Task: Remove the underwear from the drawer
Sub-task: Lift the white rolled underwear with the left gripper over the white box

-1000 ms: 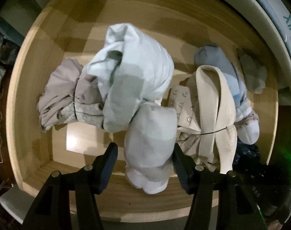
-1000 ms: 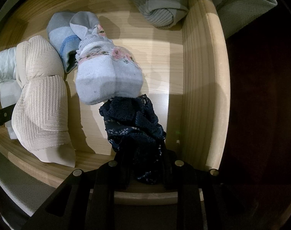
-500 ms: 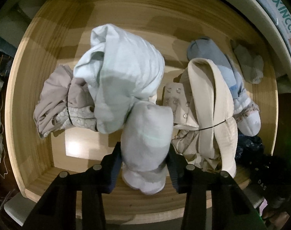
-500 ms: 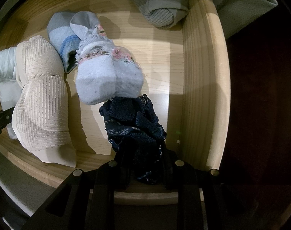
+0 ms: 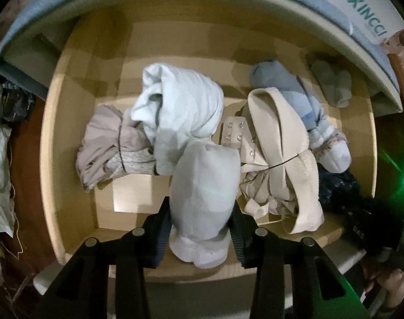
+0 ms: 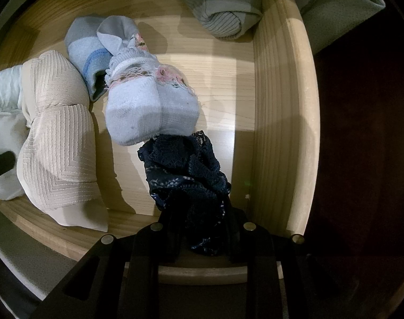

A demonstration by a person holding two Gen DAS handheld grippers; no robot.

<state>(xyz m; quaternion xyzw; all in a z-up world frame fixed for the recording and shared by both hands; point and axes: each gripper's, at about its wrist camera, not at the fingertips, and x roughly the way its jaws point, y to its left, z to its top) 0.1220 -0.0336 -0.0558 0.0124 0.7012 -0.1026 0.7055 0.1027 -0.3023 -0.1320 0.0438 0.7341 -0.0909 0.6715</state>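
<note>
An open wooden drawer holds several rolled garments. My left gripper points down, its jaws closing, with both pads pressing a pale blue-white rolled underwear that still touches a bigger light-blue bundle. At the drawer's right end my right gripper is shut on a crumpled navy lace underwear, which bulges out above the fingers.
A beige bra lies between the two grippers, also visible as the ribbed beige bra. Blue-white socks, a grey sock roll and a taupe garment lie in the drawer. A white-and-blue padded edge overhangs the back.
The left jaws have closed in onto the pale roll and the left gripper has risen, so the drawer looks smaller. The right gripper and its navy underwear have not moved.
</note>
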